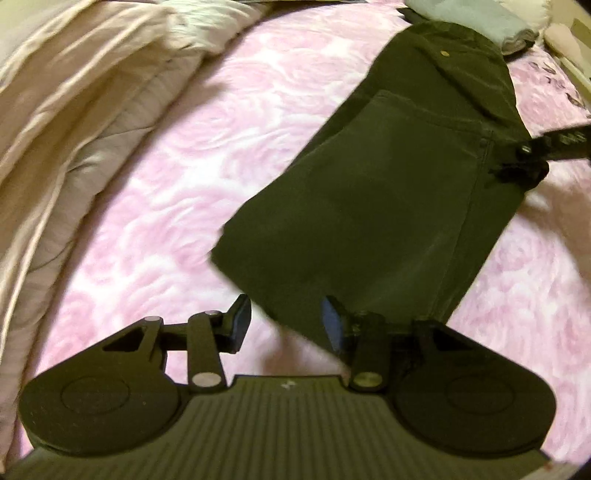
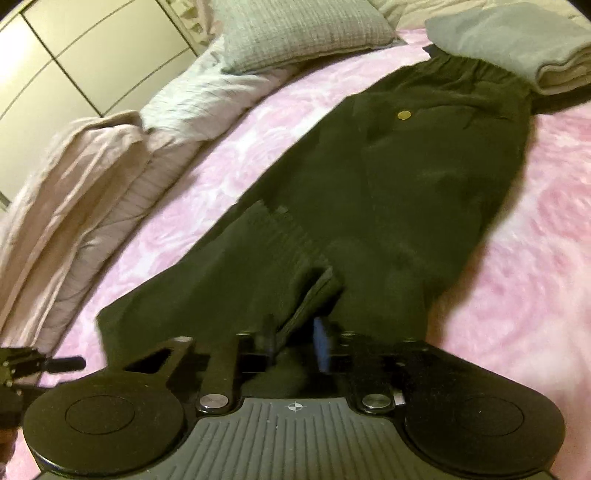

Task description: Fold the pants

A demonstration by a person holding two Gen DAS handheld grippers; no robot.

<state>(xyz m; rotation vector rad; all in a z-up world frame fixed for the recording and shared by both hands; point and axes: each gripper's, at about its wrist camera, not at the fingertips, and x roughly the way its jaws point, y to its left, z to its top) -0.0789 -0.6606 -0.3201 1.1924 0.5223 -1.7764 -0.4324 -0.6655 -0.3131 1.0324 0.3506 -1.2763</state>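
Dark olive pants (image 2: 369,206) lie flat on a bed covered with a pink rose-patterned bedspread (image 1: 177,184), their length running from the near edge toward the far right. The waistband, gathered with elastic, sits at the far end, and a small brass button (image 2: 403,115) shows on the cloth just below it. A folded grey towel (image 2: 517,48) rests on the far right of the bed, touching or overlapping the waistband corner. Along the left side, a rumpled cream duvet (image 2: 85,173) is bunched in long folds, with a grey knitted pillow (image 2: 295,33) at the far end of it and pale cabinet doors (image 2: 55,59) beyond. In the left wrist view, the left gripper (image 1: 286,325) hovers at the near left corner of the folded pants; its jaws stand spread, with the cloth's corner between the blue-faced pads but neither pad visibly pressing on it. In the right wrist view, the right gripper (image 2: 295,341) is at the near end of the pants with its jaws parted, and a ribbed cuff (image 2: 310,295) slants up between the fingers; the gap is small and blurred, and the pads do not appear to clamp the fabric. Each gripper shows at the edge of the other's view, the left one low on the left, the right one at the pants' right edge.
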